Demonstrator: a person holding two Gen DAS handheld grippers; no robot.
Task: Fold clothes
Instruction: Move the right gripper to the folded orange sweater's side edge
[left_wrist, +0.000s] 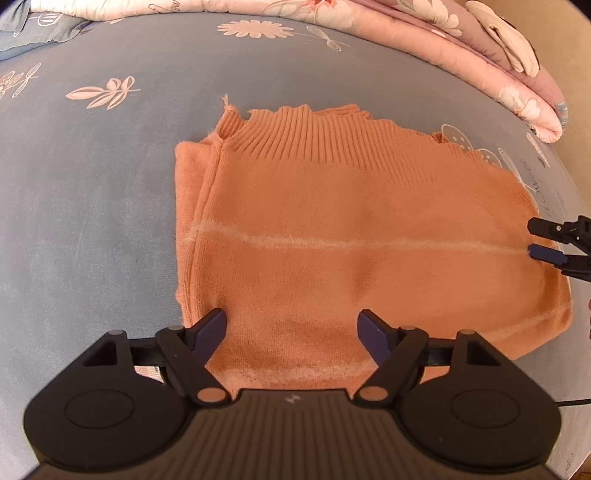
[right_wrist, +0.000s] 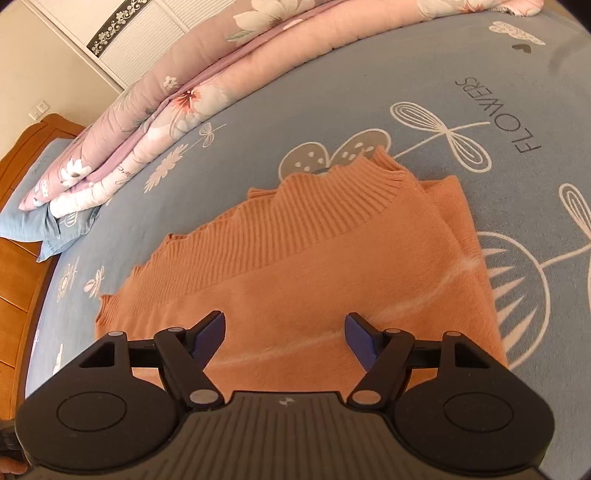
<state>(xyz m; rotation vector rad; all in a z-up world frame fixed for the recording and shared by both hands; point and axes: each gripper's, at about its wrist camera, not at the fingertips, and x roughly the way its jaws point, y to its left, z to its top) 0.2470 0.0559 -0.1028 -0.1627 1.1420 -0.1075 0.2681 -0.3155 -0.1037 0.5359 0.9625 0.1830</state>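
An orange knit sweater (left_wrist: 351, 221) lies folded into a flat block on the blue bedsheet, its ribbed hem at the far side and a pale crease line across its middle. My left gripper (left_wrist: 291, 332) is open just above the sweater's near edge, with nothing between its fingers. At the sweater's right edge the right gripper (left_wrist: 535, 240) shows, open, its tips apart. In the right wrist view the same sweater (right_wrist: 314, 266) fills the middle, and my right gripper (right_wrist: 284, 336) hangs open over its near part, empty.
A folded pink floral quilt (right_wrist: 177, 99) lies along the far side of the bed. The blue sheet (left_wrist: 92, 192) with flower prints spreads to the left of the sweater. A wooden headboard (right_wrist: 22, 266) and a blue pillow (right_wrist: 33, 218) are at the left.
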